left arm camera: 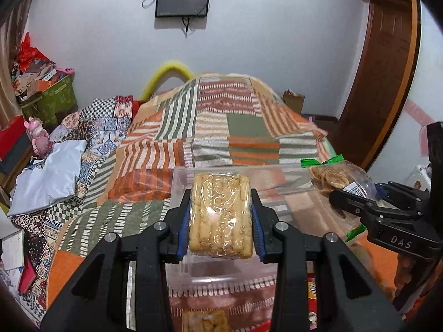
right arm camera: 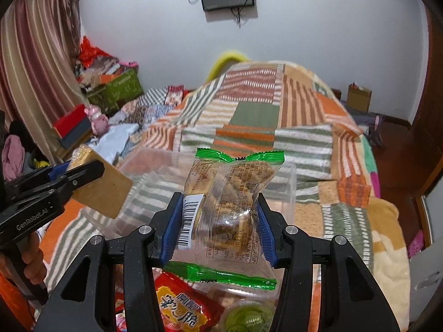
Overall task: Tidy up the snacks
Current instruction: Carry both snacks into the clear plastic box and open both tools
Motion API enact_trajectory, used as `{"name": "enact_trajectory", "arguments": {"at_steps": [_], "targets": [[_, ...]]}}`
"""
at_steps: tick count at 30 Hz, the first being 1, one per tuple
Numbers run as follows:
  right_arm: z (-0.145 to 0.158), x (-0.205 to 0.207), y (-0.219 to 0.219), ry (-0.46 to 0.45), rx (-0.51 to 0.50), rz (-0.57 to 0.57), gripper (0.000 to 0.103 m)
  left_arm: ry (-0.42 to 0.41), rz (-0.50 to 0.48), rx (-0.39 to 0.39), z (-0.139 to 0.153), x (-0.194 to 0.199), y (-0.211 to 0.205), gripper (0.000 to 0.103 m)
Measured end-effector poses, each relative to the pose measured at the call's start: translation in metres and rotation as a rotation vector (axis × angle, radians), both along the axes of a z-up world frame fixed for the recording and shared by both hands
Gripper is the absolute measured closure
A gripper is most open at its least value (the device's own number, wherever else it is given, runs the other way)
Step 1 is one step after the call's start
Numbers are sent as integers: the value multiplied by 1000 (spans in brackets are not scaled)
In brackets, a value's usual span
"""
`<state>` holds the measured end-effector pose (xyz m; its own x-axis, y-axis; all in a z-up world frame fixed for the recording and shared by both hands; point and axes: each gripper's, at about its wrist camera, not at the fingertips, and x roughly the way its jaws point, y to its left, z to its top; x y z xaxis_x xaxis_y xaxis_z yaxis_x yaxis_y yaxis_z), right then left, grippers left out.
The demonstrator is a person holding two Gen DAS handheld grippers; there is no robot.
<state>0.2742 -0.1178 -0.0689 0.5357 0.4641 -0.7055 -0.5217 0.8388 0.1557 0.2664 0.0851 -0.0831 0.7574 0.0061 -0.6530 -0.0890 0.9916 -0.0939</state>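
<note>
My left gripper (left arm camera: 221, 221) is clamped shut on a tan, clear-wrapped block of stacked biscuits (left arm camera: 221, 215), pads pressing its narrow sides so it stays flat for setting down. My right gripper (right arm camera: 220, 221) pinches the waist of a clear crinkly cookie packet with green crimped ends (right arm camera: 225, 204). Both hang over the transparent plastic bin (right arm camera: 155, 171) at twelve o'clock, which rests on the striped patchwork blanket (right arm camera: 249, 116). A red snack bag (right arm camera: 180, 304) lies at six o'clock, probably unsorted.
</note>
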Motion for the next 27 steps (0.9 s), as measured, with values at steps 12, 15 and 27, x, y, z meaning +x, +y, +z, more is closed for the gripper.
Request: {"name": "enact_trajectory", "arguments": {"at_steps": [12, 15, 27], "targets": [[-23, 9, 13, 58, -76, 60, 56, 101, -5, 6, -39, 25, -4, 66], [-26, 10, 17, 64, -93, 59, 56, 125, 5, 11, -46, 29, -2, 66], [-26, 4, 20, 40, -155, 56, 49, 142, 11, 70, -48, 26, -6, 63]]}}
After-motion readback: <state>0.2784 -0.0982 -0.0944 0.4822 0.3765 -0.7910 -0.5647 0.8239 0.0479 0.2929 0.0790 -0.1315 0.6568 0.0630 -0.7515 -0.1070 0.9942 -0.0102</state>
